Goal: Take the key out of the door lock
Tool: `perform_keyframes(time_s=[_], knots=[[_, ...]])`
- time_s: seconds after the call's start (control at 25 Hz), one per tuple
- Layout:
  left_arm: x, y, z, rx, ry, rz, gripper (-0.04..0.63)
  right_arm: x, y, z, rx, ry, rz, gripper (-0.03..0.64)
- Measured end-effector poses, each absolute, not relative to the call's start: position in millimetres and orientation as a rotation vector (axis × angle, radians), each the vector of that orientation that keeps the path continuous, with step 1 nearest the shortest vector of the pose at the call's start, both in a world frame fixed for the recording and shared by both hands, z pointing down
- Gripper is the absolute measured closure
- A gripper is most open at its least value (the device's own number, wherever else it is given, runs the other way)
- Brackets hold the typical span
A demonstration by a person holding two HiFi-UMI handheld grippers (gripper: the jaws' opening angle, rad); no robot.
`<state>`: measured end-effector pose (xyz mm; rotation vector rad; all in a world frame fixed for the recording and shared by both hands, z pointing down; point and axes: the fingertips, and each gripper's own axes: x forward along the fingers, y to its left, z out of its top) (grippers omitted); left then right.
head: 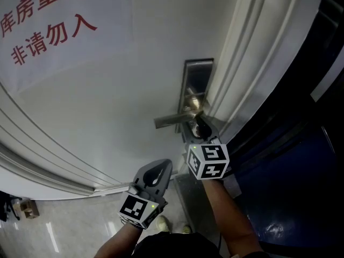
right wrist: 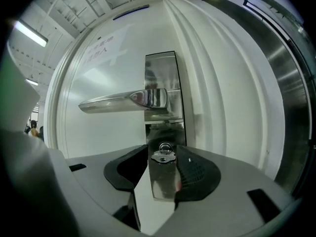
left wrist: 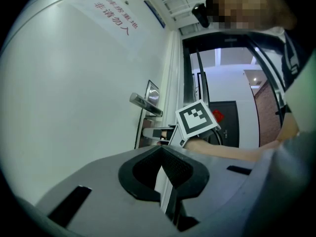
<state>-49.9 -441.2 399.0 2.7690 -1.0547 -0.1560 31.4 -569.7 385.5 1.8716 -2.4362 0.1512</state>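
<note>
From the head view, a white door [head: 107, 101] with a red-lettered sign [head: 48, 31] carries a steel lock plate [head: 196, 74] and a lever handle [head: 172, 121]. The right tool [head: 201, 129] is up against the plate just under the handle; the key cannot be made out from this angle. The left tool [head: 156, 173] hangs lower, apart from the lock, and points toward the door.

Across the left gripper view, the left tool's jaws are pinched together with nothing in them. The handle and the right tool's marker cube [left wrist: 197, 120] show beyond.

Through the right gripper view, the key [right wrist: 163, 154] sticks out of the lock plate below the handle. It sits right between the right tool's jaws, which are spread to either side of its head without clamping it.
</note>
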Motion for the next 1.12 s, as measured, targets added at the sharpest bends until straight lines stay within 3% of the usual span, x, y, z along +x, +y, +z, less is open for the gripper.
perform_keyframes(time_s=[0.2,1.12], knots=[[-53,-443,399,2.759,-1.064,-0.161,0.591,34,-572,385,1.89,-2.423,0.161,0.476],[-39,-428,396,2.778,-1.042,-0.155,0.591,39,-544,380,1.897,-2.393,0.116,0.48]])
